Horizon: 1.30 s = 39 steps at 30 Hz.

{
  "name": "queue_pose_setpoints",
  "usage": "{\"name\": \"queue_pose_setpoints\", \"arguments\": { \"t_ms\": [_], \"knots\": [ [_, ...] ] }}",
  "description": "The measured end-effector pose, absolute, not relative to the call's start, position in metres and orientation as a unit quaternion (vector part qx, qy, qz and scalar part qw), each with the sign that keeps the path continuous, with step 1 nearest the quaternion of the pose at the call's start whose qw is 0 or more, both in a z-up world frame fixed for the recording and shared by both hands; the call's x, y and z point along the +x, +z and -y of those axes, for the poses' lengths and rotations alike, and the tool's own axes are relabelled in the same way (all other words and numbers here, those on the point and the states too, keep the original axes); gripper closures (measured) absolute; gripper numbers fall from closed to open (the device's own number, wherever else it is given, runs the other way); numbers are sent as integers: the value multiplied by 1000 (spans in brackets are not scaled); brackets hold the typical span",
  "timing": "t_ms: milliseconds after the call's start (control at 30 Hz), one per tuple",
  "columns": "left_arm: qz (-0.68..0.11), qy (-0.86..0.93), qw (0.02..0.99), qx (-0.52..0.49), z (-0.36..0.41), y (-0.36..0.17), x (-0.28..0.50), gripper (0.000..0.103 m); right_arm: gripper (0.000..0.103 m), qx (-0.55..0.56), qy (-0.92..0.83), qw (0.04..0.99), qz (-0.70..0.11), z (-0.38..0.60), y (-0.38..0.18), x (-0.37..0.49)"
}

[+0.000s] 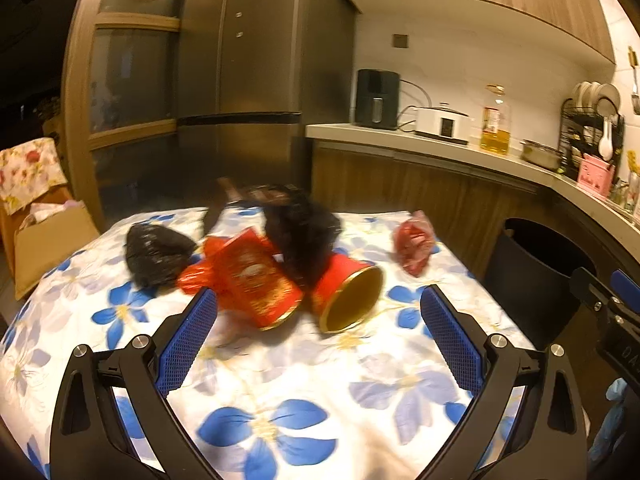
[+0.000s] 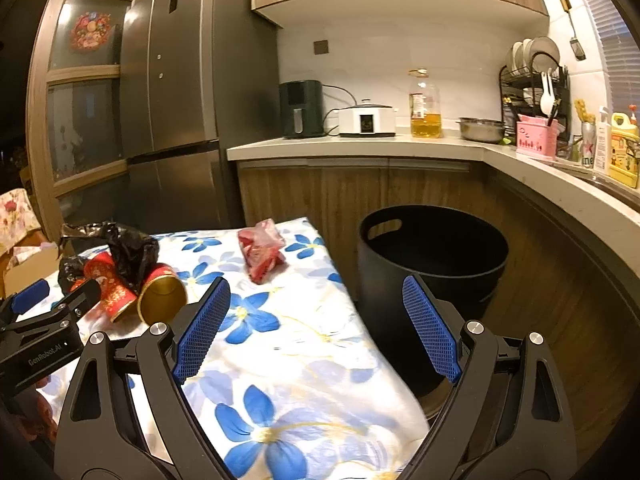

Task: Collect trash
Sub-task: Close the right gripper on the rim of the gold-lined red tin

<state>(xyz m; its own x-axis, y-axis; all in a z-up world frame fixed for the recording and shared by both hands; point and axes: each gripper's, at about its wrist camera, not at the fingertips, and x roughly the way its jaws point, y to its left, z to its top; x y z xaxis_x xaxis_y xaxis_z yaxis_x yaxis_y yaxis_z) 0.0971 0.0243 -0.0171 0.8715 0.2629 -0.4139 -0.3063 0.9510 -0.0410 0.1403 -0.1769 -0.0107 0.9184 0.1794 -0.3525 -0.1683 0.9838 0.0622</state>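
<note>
Both tools, left tool [image 1: 318,334] and right tool [image 2: 316,326], are spread wide and hold nothing. Mid-frame, red cans [image 1: 256,280] and black bags [image 1: 156,256] crowd the flowered tabletop [image 1: 300,372]; a black bin [image 2: 432,256] stands right.

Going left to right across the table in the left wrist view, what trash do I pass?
Crumpled black bag → red patterned box → red can with gold opening → red plastic wrapper. The dark bag behind the box and can overlaps them, so it is left out.

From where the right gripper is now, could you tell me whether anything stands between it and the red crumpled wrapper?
Nothing visible does. The open right gripper faces bare flowered cloth up to the red crumpled wrapper, which lies apart from the pile.
</note>
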Motion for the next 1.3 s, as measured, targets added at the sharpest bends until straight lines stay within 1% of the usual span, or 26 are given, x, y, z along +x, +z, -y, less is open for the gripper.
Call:
{"name": "queue_pose_setpoints", "arguments": {
  "t_ms": [567,667,833,933,1000,1100,1133,1300],
  "knots": [
    [-213,207,952,-79,-81,-31,81,6,16,-16,167,964,-208,106,-37,153],
    [-215,219,948,-82,-91,-34,79,6,18,-13,189,958,-217,90,-43,159],
    [-218,234,943,-87,-106,-39,76,6,27,-17,217,949,-226,61,-51,169],
    [-220,240,941,-89,-114,-40,74,6,34,-14,231,945,-233,43,-57,177],
    [-220,244,940,-91,-120,-41,72,6,41,-13,237,942,-236,35,-60,182],
    [-220,248,939,-92,-127,-41,70,6,49,-8,249,938,-243,23,-65,191],
    [-220,250,938,-92,-128,-41,71,6,50,-7,250,937,-245,21,-66,192],
    [-220,251,938,-93,-133,-41,70,6,65,-3,264,929,-261,6,-71,203]
  ]
}}
